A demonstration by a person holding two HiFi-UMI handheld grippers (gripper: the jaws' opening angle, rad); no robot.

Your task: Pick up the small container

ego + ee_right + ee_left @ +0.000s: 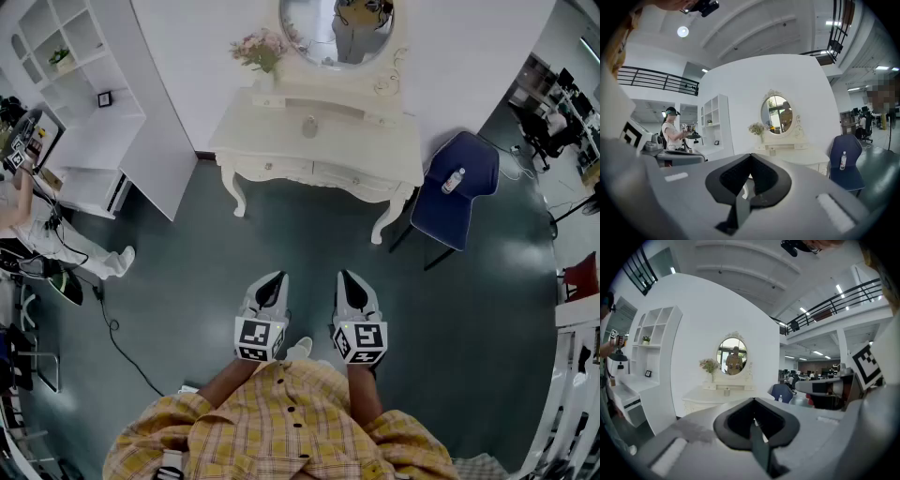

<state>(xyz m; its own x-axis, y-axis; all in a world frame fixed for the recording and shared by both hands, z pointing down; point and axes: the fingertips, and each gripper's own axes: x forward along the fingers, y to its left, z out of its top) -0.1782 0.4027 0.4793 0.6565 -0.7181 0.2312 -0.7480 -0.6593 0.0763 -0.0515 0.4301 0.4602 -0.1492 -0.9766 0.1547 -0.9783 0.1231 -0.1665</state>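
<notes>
The small container [309,126] is a little grey jar standing in the middle of a white dressing table [281,141] at the far side of the floor. It also shows in the left gripper view [726,391] and the right gripper view [772,151]. My left gripper [272,284] and right gripper [349,279] are held side by side close to my body, well short of the table and pointing toward it. Both have their jaws shut with nothing between them, as the left gripper [753,420] and right gripper [749,180] show in their own views.
An oval mirror [337,28] and a vase of flowers [262,52] stand at the table's back. A blue chair [469,202] with a bottle [454,180] on it is at the right. White shelves [84,84] and a person [672,131] are at the left; cables [112,323] lie on the dark floor.
</notes>
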